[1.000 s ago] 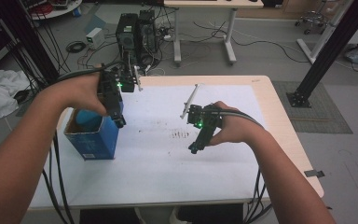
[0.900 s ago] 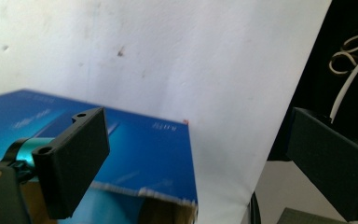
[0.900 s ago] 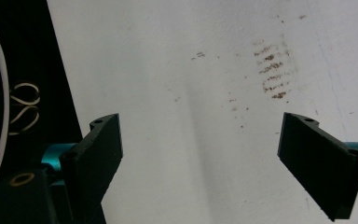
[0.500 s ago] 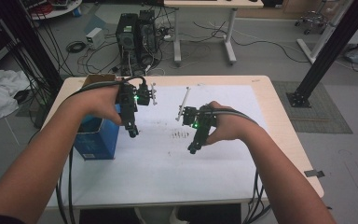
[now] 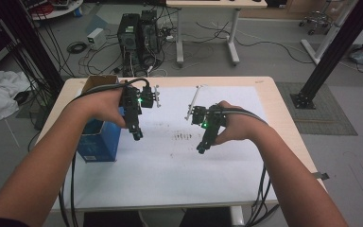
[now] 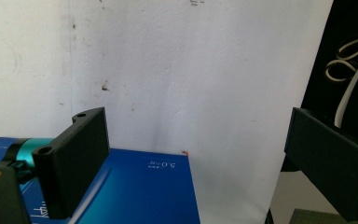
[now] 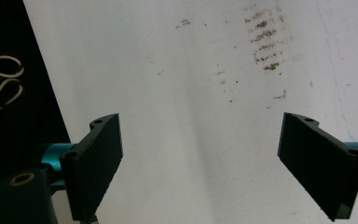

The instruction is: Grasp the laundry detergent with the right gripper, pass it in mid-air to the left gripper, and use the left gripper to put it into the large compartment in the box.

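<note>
Both grippers empty, jaws spread wide, held above a white paper sheet [image 5: 170, 170] on the wooden table [image 5: 283, 118]. Thing in question: a blue carton [image 5: 97, 139], open-topped, standing upright at the sheet's left margin, brown flap raised at its far side. Left gripper [image 5: 136, 135] just to the carton's right, pointing down and toward the person, carton partly under the left forearm; in the left gripper view, the carton's blue printed face [image 6: 135, 196] low and left, passing behind the near jaw rather than squarely between the two. Right gripper [image 5: 202, 147] well apart from the carton, across the smudged middle of the sheet; in the right gripper view, nothing between the jaws except bare paper and dark marks [image 7: 263, 44]. Nearer hand by far: the left. Likely needed for a grasp: a shift leftward and a turn of the left wrist to bring one carton wall into the gap. Long axis of the carton vertical, so a side-on or rim grip plausible.
</note>
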A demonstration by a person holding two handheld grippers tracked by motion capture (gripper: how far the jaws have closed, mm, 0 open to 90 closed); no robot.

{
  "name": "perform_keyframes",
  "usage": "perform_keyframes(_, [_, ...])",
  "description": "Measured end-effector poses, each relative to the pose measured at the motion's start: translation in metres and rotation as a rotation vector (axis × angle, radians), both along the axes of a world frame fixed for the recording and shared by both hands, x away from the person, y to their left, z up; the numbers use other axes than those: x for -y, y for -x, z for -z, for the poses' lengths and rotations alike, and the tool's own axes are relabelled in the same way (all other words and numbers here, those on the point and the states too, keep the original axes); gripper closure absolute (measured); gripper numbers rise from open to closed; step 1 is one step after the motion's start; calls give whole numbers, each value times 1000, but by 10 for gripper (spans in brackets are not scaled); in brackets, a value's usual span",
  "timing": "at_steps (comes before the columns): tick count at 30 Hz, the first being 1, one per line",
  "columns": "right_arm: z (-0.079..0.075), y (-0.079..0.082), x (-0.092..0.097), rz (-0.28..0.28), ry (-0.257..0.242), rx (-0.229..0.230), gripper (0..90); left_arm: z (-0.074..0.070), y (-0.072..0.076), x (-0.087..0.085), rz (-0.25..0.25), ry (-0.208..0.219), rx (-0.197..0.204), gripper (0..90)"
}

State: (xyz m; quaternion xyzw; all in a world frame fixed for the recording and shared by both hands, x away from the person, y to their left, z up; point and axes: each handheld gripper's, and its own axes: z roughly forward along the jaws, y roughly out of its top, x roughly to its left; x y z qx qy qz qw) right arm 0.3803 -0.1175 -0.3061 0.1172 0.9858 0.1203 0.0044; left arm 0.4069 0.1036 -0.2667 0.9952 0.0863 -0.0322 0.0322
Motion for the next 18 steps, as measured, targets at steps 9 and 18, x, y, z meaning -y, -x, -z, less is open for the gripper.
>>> perform_keyframes(9, [1,1,9,26,-3,-5,131,0,1,1,7,7,-1,66])
perform_keyframes(18, [0,-1,11,29,-12,-5,131,0,0,-2,2,1,-4,66])
